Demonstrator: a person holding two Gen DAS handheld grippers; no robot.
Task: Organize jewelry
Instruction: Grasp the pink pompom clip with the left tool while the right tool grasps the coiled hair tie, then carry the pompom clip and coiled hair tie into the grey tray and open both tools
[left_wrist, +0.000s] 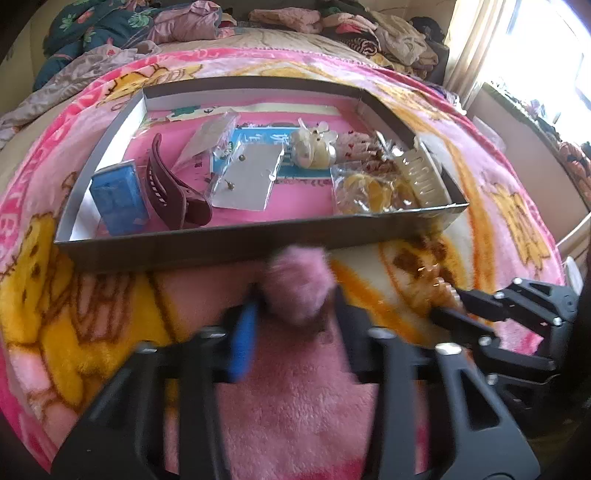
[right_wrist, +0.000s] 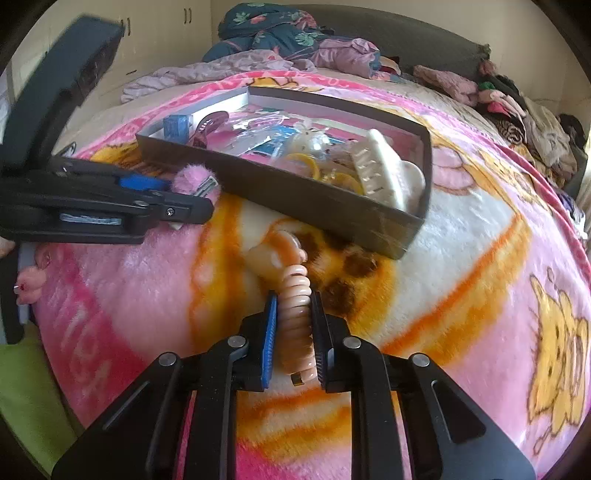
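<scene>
Two pairs of hand-held tongs worked over a cartoon-print blanket (right_wrist: 480, 229) on a bed, with the sorting of jewelry and hair accessories well under way but, by the look of it, not finished. The right tongs (right_wrist: 293, 332) were pinched on a peach-coloured spiral hair clip (right_wrist: 295, 295), its coils squeezed between the two pads while its far end lay on the blanket just ahead of the tips. To their left, the left tongs (left_wrist: 291, 295) had closed around a fluffy pink pom-pom clip (left_wrist: 297, 284), pads touching it on both sides, though blur made it hard to tell how firmly it was gripped. Directly beyond both tongs stood a shallow dark box (left_wrist: 229, 247), already holding much of the collection: a blue case (left_wrist: 120, 199) and a maroon claw clip (left_wrist: 173, 192) toward the left, packets with earrings (left_wrist: 243, 177) in the middle, a cream bow piece (left_wrist: 314, 147) behind them, and a bag of yellow hair ties (left_wrist: 369, 192) with a cream claw clip (left_wrist: 421, 177) to the right. Left of the right tongs, near the blanket's edge, a small pink bear-shaped piece (right_wrist: 31, 284) lay outside the box. Judging from this, the two gripped clips and the bear piece remained to be placed inside.
</scene>
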